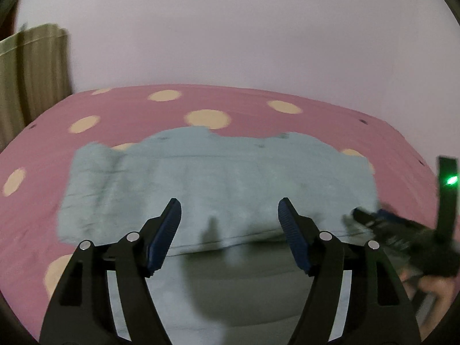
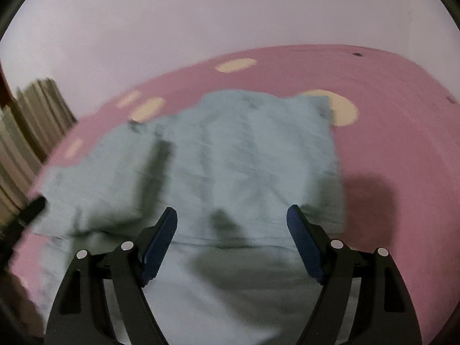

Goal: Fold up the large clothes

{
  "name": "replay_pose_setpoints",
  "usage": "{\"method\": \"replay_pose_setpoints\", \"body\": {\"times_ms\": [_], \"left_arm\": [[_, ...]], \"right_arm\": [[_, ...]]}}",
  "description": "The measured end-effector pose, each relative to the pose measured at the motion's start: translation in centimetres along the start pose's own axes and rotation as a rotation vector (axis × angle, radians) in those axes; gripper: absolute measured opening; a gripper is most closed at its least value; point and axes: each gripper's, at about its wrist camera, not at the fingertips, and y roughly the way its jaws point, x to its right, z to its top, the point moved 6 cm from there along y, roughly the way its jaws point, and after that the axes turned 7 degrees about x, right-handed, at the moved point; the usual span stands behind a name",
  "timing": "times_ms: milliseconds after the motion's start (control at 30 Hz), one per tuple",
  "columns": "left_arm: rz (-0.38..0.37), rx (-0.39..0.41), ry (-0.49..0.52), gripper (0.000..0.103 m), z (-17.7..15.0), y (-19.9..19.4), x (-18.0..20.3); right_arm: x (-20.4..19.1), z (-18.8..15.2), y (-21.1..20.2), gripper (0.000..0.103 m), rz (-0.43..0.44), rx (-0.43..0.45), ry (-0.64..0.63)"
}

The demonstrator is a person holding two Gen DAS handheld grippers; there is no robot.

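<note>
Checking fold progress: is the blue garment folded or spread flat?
Folded. The garment has an upper layer doubled over a lower one, its edge running across near both open grippers; nothing is held.

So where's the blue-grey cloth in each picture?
Left wrist view: the blue-grey garment fills the middle, ahead of the open fingers.
Right wrist view: the garment sits in the middle, reaching left.
Shared landmark: the pink bedsheet with cream dots underneath.

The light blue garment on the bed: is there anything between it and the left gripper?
Nothing visible. The left gripper hangs with open, empty jaws directly over the light blue garment, which lies on the pink dotted bedsheet. The right gripper is off to the side.
</note>
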Motion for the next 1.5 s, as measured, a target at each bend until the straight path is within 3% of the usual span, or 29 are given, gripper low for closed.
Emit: {"method": "replay_pose_setpoints", "body": {"times_ms": [100,267,300,367,433,467,600,767,1000,1167,1300,1367,1400,1467,1500], "left_arm": [[0.08,0.011,-0.03,0.07,-0.2,-0.5,-4.1],[0.174,-0.003,-0.104,0.07,-0.9,-1.1,-9.7],[0.183,-0.004,-0.113,0.07,-1.0,-1.2,-10.4],[0.201,-0.002,-0.125,0.07,-1.2,-1.7,-11.7],[0.212,0.0,-0.133,0.07,-1.2,-2.0,-12.7],[0.218,0.004,-0.137,0.07,-1.1,-2.1,-13.1],[0.229,0.006,-0.152,0.07,-0.5,-1.5,-14.2],[0.211,-0.013,-0.133,0.07,0.0,0.6,-13.6],[0.201,-0.11,-0.098,0.07,-0.7,5.5,-11.6],[0.25,-0.196,-0.061,0.07,-2.5,8.4,-12.0],[0.248,-0.209,-0.067,0.07,-2.9,8.6,-12.4],[0.247,-0.2,-0.071,0.07,-2.4,7.9,-12.4],[0.245,-0.18,-0.073,0.07,-1.8,7.2,-12.4],[0.234,-0.129,-0.075,0.07,-0.6,6.1,-12.0],[0.23,-0.101,-0.069,0.07,0.3,5.7,-11.7]], "right_arm": [[-3.1,0.7,1.4,0.077,0.072,-0.04,0.009],[-6.3,0.8,5.5,0.076,0.105,-0.112,0.023],[-7.1,0.6,6.4,0.07,0.121,-0.137,0.026],[-8.5,0.2,7.7,0.031,0.138,-0.18,-0.001],[-9.4,0.2,7.9,0.015,0.156,-0.186,-0.023],[-9.5,0.6,7.7,0.011,0.163,-0.174,-0.021],[-7.3,2.8,5.4,0.011,0.12,-0.083,-0.008],[-2.3,4.5,4.1,0.011,-0.004,-0.027,-0.018],[3.9,3.0,5.5,0.011,-0.084,-0.081,0.034],[4.6,2.1,7.0,0.011,-0.081,-0.107,0.02],[5.0,1.9,6.2,0.015,-0.067,-0.107,0.015],[5.0,2.4,5.3,0.026,-0.079,-0.107,0.015],[4.8,2.9,4.4,0.031,-0.092,-0.08,0.008],[4.2,4.3,2.5,0.054,-0.116,-0.004,-0.018],[3.8,5.0,2.1,0.056,-0.114,0.02,-0.023]]}}
